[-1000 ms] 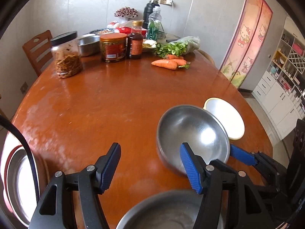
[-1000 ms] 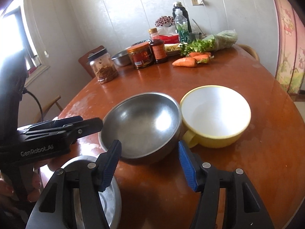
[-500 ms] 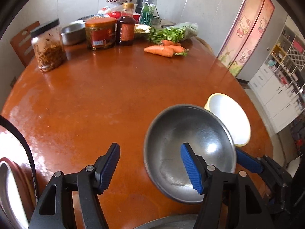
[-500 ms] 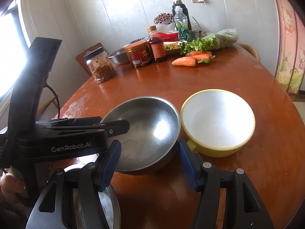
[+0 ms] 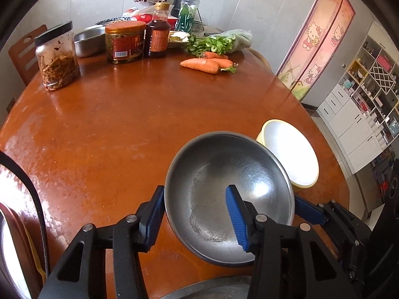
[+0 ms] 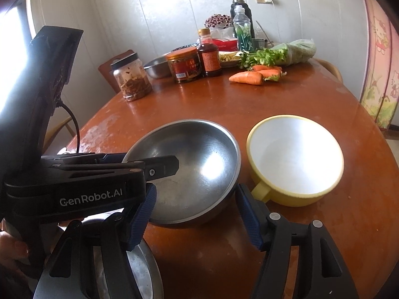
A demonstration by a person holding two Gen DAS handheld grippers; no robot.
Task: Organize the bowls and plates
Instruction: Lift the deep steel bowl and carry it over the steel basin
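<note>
Steel bowl [image 5: 228, 196] is seen tilted at the near surface [image 5: 119, 129] edge, round, brushed metal, smeared inside. Its left rim is straddled by the left gripper [image 5: 195, 214]: one blue ribbed pad outside, one inside; whether the rim is truly clenched cannot be told. Right gripper [image 6: 197, 214] jaws are released, spread around the bowl's near side. Yellow cup-bowl [image 6: 295, 159], white glossy interior, sits just beside at 3 o'clock. At 12 o'clock, well apart: carrots [image 5: 207, 63], celery [image 5: 217, 42], jars [image 5: 124, 41]. A second steel dish [image 6: 139, 271] lies below at 7 o'clock.
</note>
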